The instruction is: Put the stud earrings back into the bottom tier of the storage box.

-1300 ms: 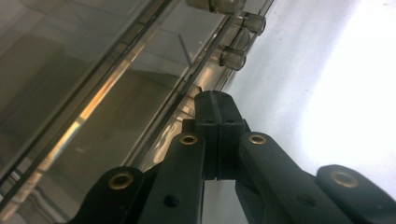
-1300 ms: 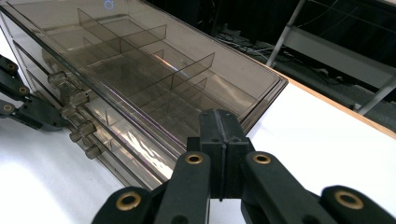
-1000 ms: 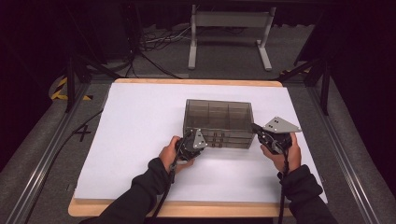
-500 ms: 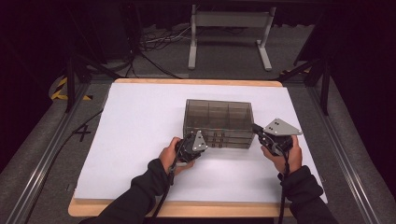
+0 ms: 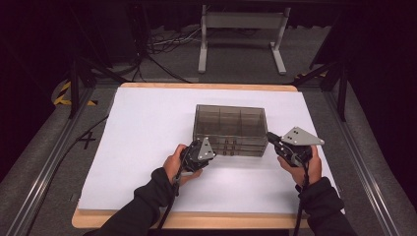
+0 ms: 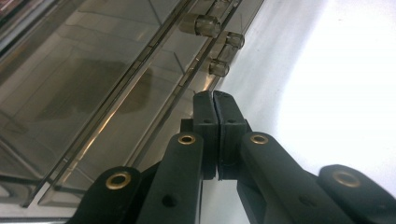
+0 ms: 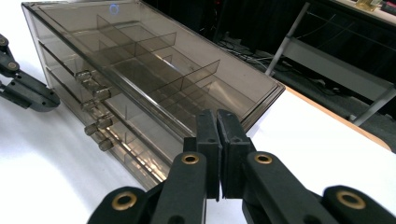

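Showing knobs (image 6: 219, 67) near closed left gripper (image 6: 215, 100); drawer box (image 5: 230, 129) perhaps untouched.

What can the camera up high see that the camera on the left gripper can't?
High view alone: the person's hands, the whole white table, the grey stand behind it, the right gripper by the box's right end, and the top of the smoky drawer box.

Left gripper view alone: a close look at the little clear drawer knobs and the left gripper with its jaws shut, holding nothing.

Both: the drawer box, the white tabletop and the left gripper.
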`<state>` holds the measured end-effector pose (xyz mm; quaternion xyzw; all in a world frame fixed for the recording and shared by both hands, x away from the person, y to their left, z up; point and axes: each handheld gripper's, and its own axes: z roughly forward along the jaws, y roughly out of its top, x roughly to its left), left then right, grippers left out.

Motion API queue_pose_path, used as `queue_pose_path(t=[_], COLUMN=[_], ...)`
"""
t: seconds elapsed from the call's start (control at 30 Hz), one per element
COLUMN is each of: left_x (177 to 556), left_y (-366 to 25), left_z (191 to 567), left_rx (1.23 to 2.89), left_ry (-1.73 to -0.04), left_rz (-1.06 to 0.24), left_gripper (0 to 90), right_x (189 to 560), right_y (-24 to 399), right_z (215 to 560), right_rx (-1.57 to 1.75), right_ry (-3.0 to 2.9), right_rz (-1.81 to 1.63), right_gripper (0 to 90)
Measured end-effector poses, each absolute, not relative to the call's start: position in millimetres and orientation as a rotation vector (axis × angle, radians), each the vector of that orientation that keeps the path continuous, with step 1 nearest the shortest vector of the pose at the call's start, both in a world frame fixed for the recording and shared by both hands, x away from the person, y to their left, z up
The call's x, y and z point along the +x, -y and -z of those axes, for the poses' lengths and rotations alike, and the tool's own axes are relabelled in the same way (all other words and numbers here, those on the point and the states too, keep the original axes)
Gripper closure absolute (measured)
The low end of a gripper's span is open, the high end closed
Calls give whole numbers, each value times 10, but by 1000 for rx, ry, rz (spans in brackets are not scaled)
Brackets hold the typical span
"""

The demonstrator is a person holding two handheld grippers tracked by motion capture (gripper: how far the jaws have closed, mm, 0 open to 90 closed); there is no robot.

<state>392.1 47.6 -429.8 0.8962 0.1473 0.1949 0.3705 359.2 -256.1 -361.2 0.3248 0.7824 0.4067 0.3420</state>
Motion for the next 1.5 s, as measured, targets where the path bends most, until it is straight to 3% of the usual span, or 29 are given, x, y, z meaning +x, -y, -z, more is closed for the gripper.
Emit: queue_pose_path(t=[0.43, 1.0, 1.37, 1.5], left_x=[3852, 3796, 3765, 3729], left_y=[-632, -974, -1236, -1304], left_z=[4174, 4094, 4176, 4204], left_rx=[2269, 2271, 2290, 2300], left_ry=[-373, -375, -432, -443], left_rz=[-511, -512, -529, -555], left_gripper=[881, 785, 613, 508], right_x=[3516, 3410, 3338, 3313], right_y=[2564, 2592, 2662, 2680], right_z=[3624, 3757, 3850, 3880], right_rx=[820, 775, 776, 788], right_ry=[-2065, -2161, -2184, -2179], right_rz=[-1062, -1028, -993, -968], right_gripper=[869, 803, 720, 675])
